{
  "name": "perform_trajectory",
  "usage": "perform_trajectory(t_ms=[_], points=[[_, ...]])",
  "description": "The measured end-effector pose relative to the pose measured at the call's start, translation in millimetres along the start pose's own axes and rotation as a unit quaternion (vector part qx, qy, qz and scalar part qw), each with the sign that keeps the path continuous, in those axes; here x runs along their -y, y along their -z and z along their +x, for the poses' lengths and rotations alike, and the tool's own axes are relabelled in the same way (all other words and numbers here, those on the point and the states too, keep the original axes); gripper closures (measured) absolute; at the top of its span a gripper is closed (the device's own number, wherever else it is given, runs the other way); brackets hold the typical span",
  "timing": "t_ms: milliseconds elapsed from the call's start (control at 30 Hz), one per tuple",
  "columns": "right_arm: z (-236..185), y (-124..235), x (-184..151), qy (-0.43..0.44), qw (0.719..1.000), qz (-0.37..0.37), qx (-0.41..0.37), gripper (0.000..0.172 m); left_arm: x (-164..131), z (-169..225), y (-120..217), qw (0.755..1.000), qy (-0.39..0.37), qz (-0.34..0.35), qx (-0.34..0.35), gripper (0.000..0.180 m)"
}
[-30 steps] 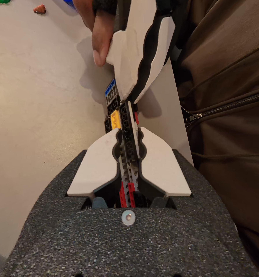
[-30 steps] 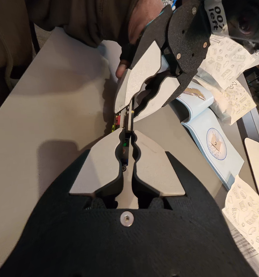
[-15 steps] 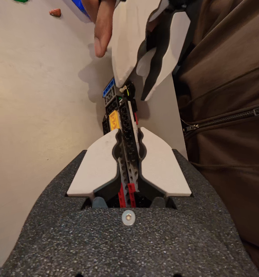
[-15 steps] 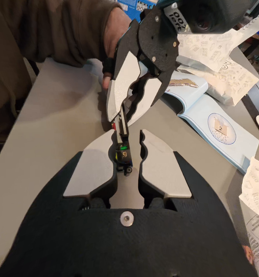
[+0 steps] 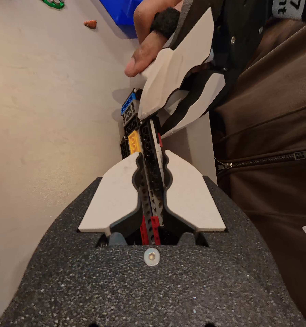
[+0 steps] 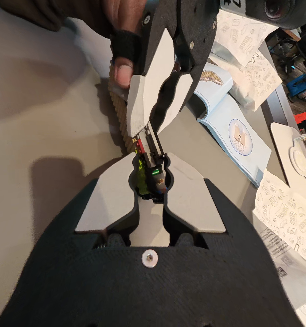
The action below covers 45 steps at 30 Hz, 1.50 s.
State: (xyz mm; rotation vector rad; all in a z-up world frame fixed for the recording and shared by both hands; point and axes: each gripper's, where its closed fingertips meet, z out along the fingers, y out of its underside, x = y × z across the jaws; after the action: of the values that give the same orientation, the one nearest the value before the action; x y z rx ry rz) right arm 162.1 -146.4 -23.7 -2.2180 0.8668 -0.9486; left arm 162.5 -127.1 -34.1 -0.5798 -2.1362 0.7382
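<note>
A long brick-built model [image 5: 151, 159] of black, grey, red and yellow pieces spans both grippers above the table [image 5: 42, 123]. The left gripper [image 5: 151, 155] clamps one end; the right gripper [image 6: 151, 155] seems closed around the other end.

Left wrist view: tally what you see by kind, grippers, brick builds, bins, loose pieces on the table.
Grippers: 2 (left gripper, right gripper)
Brick build: 1
Blue bin: 1
Loose pieces: 2 (green piece, orange-brown piece)
Total: 6
</note>
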Motion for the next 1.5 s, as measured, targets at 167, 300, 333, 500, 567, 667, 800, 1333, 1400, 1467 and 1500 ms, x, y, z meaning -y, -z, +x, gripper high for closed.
perform_trajectory(t_ms=[167, 300, 333, 500, 567, 667, 800, 1333, 1400, 1467, 1500], points=[[-1.5, 1.4, -1.4, 0.007, 1.000, -0.009, 0.003, 0.143, 0.0, 0.6, -0.8, 1.000, -0.001, -0.001, 0.000, 0.160], [-12.3, -0.1, -5.0, 0.005, 0.999, -0.013, 0.037, 0.122, 0.2, 0.8, -0.9, 1.000, -0.001, -0.001, -0.001, 0.160], [-12.3, -1.3, -6.1, 0.001, 0.999, -0.013, 0.035, 0.121, 0.2, 0.8, -0.9, 1.000, 0.000, 0.000, -0.002, 0.160], [-4.7, -5.9, -11.2, 0.015, 0.999, -0.028, -0.007, 0.134, 0.3, 1.6, -1.8, 1.000, 0.002, 0.000, -0.004, 0.160], [-4.5, -8.0, -14.3, 0.025, 0.999, -0.041, -0.015, 0.135, 0.2, 2.0, -2.5, 1.000, 0.000, -0.002, -0.003, 0.160], [-4.0, -8.9, -14.3, 0.026, 0.998, -0.046, -0.018, 0.134, 0.3, 1.2, -2.2, 1.000, -0.001, -0.002, 0.001, 0.160], [-4.7, -9.4, -14.4, 0.034, 0.998, -0.054, -0.014, 0.134, 0.0, 1.3, -2.6, 1.000, -0.007, -0.007, 0.005, 0.160], [-2.9, -8.3, -16.2, 0.066, 0.995, -0.074, -0.017, 0.138, 1.4, 0.0, -3.4, 1.000, 0.002, 0.000, 0.001, 0.160], [-2.3, -8.5, -16.3, 0.066, 0.995, -0.073, -0.019, 0.138, 1.6, -0.5, -3.2, 1.000, 0.004, 0.002, 0.001, 0.160], [-1.7, -8.9, -16.3, 0.067, 0.995, -0.074, -0.020, 0.138, 1.7, -1.0, -2.9, 1.000, 0.007, 0.003, 0.001, 0.159], [-1.4, -9.1, -16.3, 0.067, 0.995, -0.074, -0.021, 0.138, 1.7, -1.1, -2.8, 1.000, 0.008, 0.004, 0.001, 0.160]])
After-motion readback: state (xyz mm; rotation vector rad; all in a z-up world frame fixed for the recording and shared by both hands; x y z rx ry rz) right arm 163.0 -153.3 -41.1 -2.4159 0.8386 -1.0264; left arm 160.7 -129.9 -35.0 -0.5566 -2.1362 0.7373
